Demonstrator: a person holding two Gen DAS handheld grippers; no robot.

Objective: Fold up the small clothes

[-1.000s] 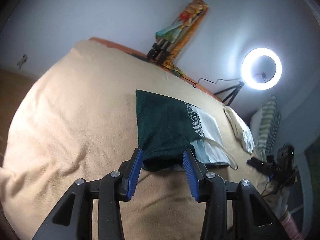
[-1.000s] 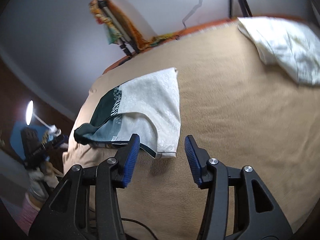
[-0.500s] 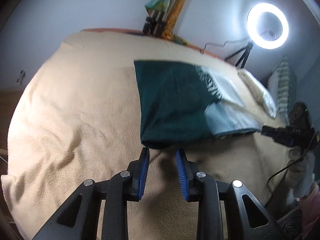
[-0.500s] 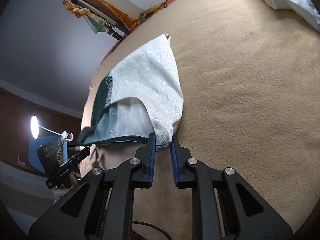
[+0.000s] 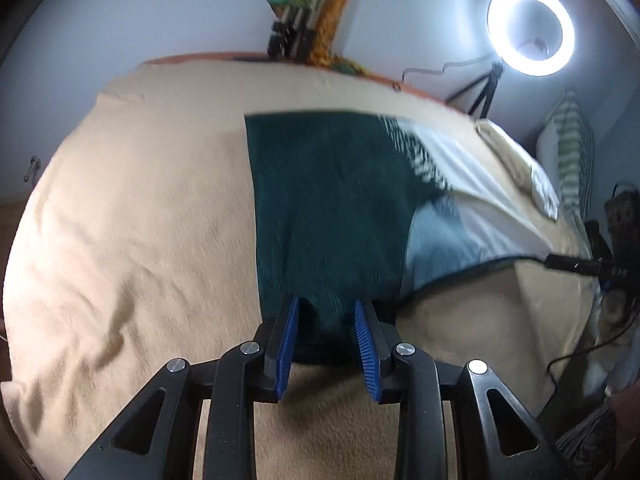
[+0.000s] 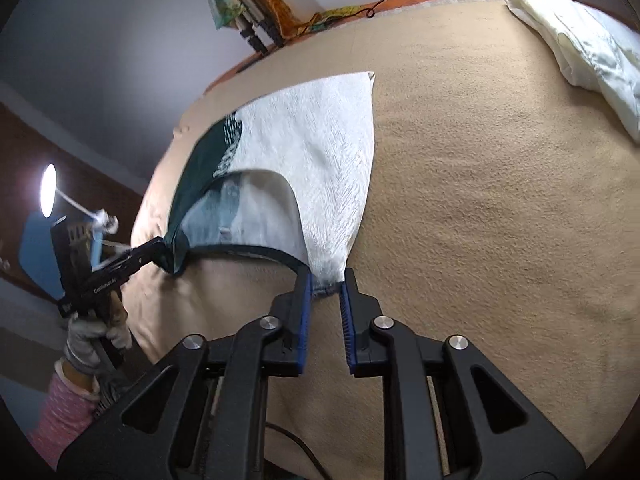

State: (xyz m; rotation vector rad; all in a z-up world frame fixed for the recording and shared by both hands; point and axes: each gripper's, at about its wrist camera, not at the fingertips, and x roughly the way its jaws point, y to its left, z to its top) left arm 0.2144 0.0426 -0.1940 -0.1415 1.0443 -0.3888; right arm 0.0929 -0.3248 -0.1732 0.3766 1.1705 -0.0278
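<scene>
A small garment, dark green point(image 5: 328, 208) on one half and white point(image 6: 320, 152) on the other, lies on the tan blanket point(image 5: 140, 200). The near green edge bunches between the pads of my left gripper point(image 5: 326, 304), whose jaws are opening slightly. The near white corner is pinched in my right gripper point(image 6: 326, 276), its jaws also easing open. The near hem hangs in a curve between the two grips. The left gripper point(image 6: 160, 248) shows at the green corner in the right wrist view. The right gripper's tip point(image 5: 554, 260) shows in the left wrist view.
A lit ring light point(image 5: 530, 34) on a tripod stands beyond the bed. A white pillow point(image 6: 580, 48) and a striped cushion point(image 5: 572, 160) lie at the far right. Folded stands point(image 5: 296, 32) lean on the wall. A gloved hand point(image 6: 92, 336) holds the left gripper.
Both grippers went from wide open to closed in on the garment's near edge, left on the green side, right on the white corner. The hem now hangs between them.
</scene>
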